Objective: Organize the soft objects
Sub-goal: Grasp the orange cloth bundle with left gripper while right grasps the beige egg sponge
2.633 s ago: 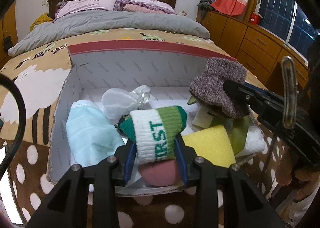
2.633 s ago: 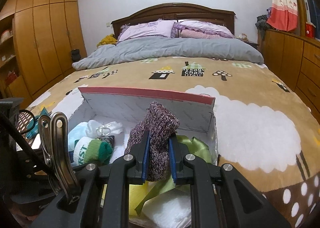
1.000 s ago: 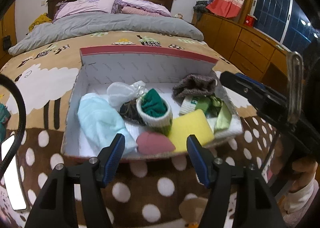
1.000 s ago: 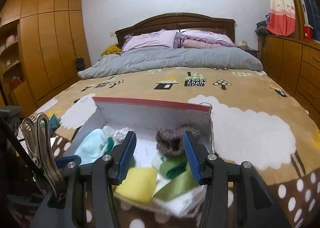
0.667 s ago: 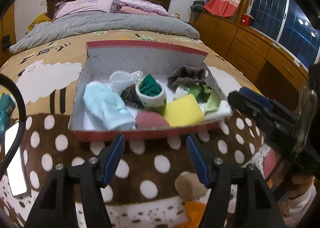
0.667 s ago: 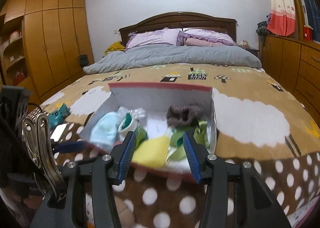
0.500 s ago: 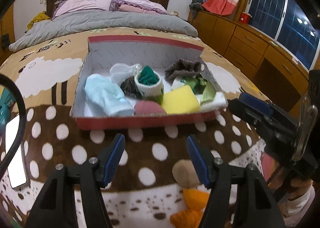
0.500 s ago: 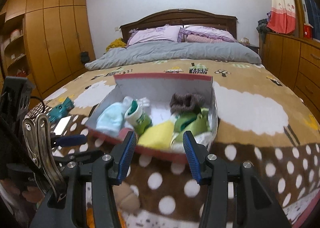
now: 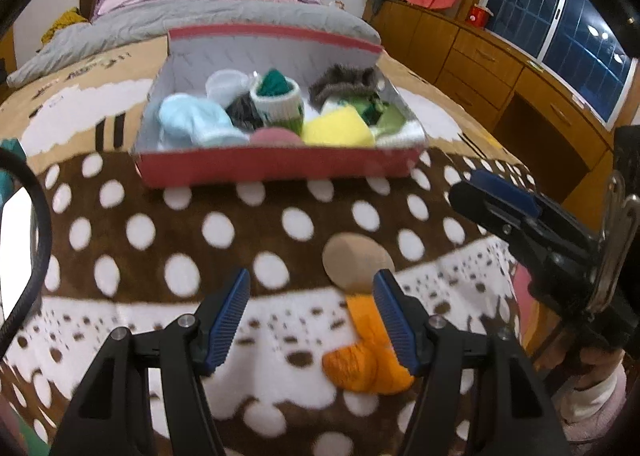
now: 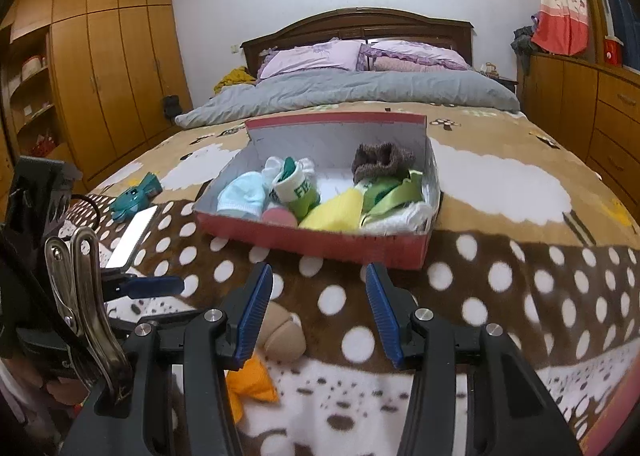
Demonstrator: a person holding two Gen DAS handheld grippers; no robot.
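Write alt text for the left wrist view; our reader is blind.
An open left gripper hovers over a polka-dot blanket, empty, near a tan and orange soft toy. Beyond sits a red box filled with socks and sponges.

A home bedroom: made bed (image 10: 360, 95) with pillows (image 10: 316, 55), wooden wardrobes (image 10: 112, 67) (probably built-in), curtained window (image 9: 560, 23).

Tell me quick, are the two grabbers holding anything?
Left gripper: open, holding nothing.
Right gripper: open, holding nothing.
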